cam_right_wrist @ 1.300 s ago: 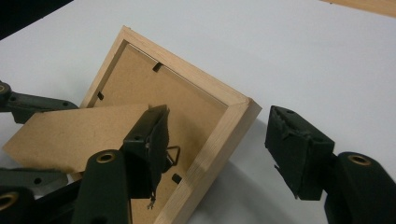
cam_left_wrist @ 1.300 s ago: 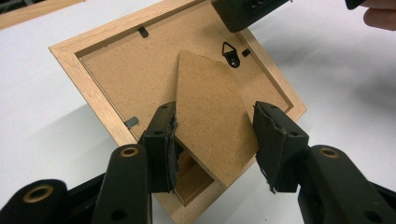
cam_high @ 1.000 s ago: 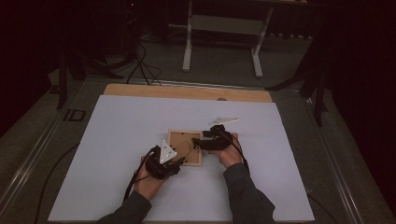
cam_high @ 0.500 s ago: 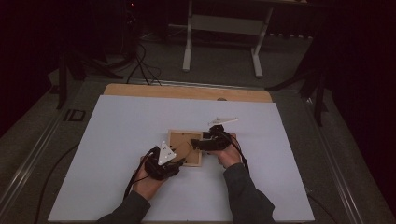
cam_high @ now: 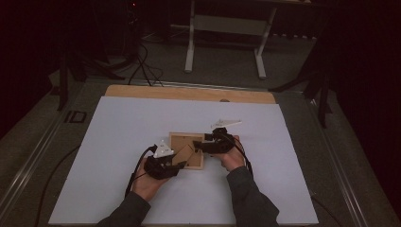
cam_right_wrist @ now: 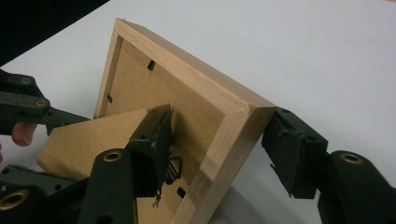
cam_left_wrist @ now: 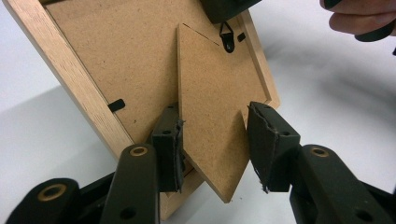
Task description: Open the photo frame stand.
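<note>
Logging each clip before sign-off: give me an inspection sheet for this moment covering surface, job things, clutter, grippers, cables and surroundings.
Surface: white sheet over a wooden table.
Job's things: wooden picture frame lying back-side up, its fold-out stand swung away from the backing.
Clutter: nothing seen.
Grippers: left gripper open, jaws either side of the stand; right gripper open, jaws straddling a frame corner, not closed on it.
Cables: black cables trail from both grippers; more on the floor.
Surroundings: dark room, white stand legs behind the table.
</note>
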The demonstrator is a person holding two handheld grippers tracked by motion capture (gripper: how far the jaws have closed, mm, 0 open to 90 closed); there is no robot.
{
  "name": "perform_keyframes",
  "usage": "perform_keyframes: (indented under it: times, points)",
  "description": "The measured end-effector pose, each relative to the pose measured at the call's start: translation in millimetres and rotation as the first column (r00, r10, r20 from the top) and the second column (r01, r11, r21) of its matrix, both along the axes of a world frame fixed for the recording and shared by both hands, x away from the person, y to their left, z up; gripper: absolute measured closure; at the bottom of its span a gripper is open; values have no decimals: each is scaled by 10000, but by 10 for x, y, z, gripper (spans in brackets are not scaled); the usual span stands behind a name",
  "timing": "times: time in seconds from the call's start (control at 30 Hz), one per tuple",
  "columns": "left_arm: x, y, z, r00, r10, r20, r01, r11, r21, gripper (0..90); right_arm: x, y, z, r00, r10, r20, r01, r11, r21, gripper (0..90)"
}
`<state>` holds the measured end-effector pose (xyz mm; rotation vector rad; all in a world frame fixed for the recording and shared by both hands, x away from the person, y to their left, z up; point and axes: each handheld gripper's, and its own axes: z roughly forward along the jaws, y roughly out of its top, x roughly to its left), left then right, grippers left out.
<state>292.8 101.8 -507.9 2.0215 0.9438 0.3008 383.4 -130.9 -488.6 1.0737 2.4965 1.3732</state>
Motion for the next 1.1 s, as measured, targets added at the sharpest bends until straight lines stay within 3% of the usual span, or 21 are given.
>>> perform_keyframes:
  times: [0.33, 0.67, 1.1]
  points:
    - [-3, 3, 12, 9999, -12, 162, 11, 9999, 114, 602, -32, -22, 57, 9999, -31, 108, 30, 9999, 141, 462]
    - [46, 11, 2, 9995, 6, 324, -11, 9998, 173, 627, -76, -49, 138, 9973, -383, 625, 371, 9991, 205, 545]
    - [111, -41, -12, 9984, 124, 558, -147, 9991, 408, 641, -122, -41, 222, 9901, -573, 1283, 609, 9978, -245, 560]
